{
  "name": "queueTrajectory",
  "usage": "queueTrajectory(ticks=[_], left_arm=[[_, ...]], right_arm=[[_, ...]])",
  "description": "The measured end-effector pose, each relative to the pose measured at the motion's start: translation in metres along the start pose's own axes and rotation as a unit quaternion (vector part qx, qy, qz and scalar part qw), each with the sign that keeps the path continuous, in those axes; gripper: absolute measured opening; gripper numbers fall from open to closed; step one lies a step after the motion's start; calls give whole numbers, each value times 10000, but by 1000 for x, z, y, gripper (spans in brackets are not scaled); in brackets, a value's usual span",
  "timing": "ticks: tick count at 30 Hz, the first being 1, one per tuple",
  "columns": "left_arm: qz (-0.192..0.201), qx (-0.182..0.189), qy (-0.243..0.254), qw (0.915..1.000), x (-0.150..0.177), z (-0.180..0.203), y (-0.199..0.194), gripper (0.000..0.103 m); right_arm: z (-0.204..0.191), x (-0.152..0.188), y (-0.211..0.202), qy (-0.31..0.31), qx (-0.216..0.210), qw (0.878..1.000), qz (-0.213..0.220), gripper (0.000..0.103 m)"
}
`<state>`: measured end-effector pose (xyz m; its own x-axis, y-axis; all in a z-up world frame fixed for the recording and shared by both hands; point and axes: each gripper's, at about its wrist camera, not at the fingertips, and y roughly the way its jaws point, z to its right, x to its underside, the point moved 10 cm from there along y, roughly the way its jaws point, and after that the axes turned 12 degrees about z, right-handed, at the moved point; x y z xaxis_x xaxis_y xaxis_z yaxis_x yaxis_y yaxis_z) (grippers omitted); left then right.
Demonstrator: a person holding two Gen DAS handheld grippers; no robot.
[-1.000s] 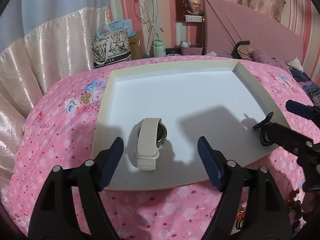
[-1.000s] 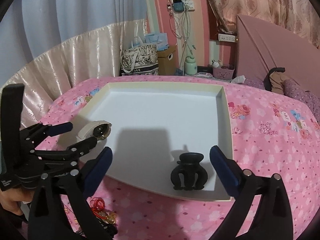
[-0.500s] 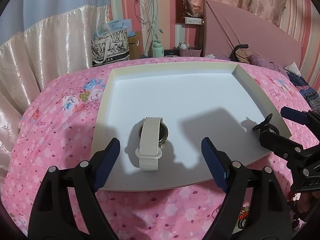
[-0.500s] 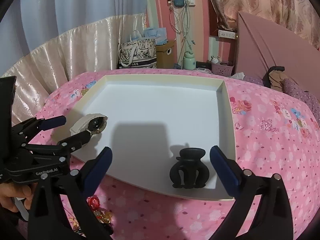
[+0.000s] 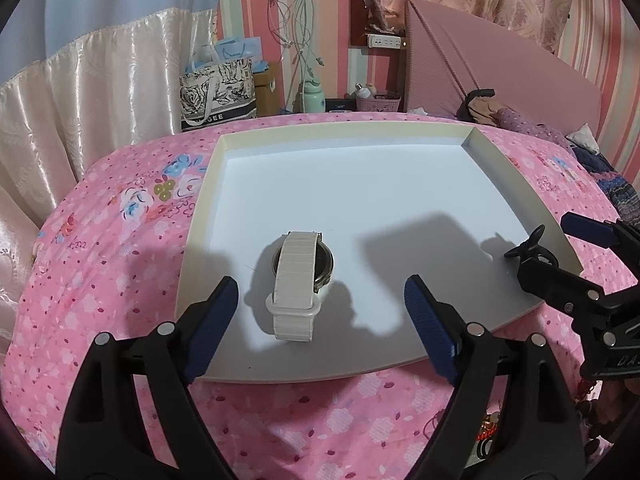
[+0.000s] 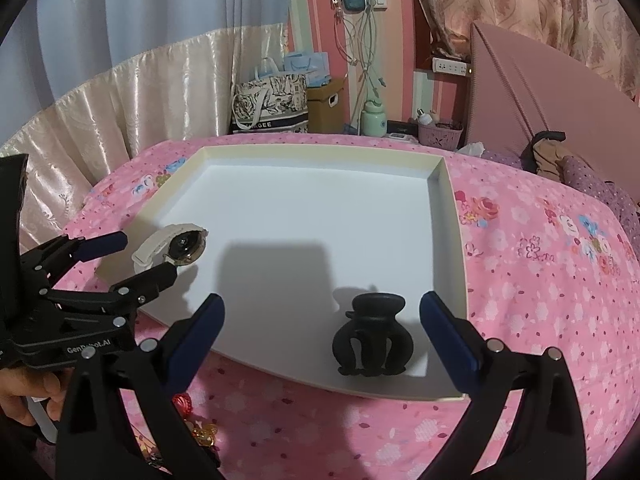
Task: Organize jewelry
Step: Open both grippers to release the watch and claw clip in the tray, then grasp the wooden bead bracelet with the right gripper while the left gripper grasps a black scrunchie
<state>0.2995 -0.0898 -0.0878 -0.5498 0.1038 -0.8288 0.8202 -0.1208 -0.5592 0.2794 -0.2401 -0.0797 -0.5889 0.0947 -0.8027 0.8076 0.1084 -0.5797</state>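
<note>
A white tray (image 5: 400,128) lies on the pink flowered bedspread. A cream-strapped watch (image 5: 298,280) lies in its near left part, also in the right wrist view (image 6: 172,248). A black hair claw (image 6: 372,336) stands in the tray's near right corner; in the left wrist view (image 5: 528,246) it is partly hidden by the right gripper. My left gripper (image 5: 322,316) is open and empty, just short of the watch. My right gripper (image 6: 322,328) is open and empty, just short of the claw. Each gripper shows in the other's view: the right one (image 5: 576,264), the left one (image 6: 132,258).
Red and gold trinkets (image 6: 196,420) and dark beads (image 5: 592,408) lie on the bedspread in front of the tray. A pink headboard (image 5: 500,80), a printed tote bag (image 5: 218,92) and a small basket (image 5: 378,102) stand beyond the bed.
Both grippers have drawn back and up a little from the tray, staying open. The watch and the hair claw have not moved.
</note>
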Motion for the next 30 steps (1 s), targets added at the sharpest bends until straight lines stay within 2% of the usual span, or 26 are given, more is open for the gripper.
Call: queueTrajectory(ticks=[30], left_arm=[[196,220,-187,9994,0,-12,-12,90]], right_arm=[[2,-8,-9,5,188,9997,183,98]])
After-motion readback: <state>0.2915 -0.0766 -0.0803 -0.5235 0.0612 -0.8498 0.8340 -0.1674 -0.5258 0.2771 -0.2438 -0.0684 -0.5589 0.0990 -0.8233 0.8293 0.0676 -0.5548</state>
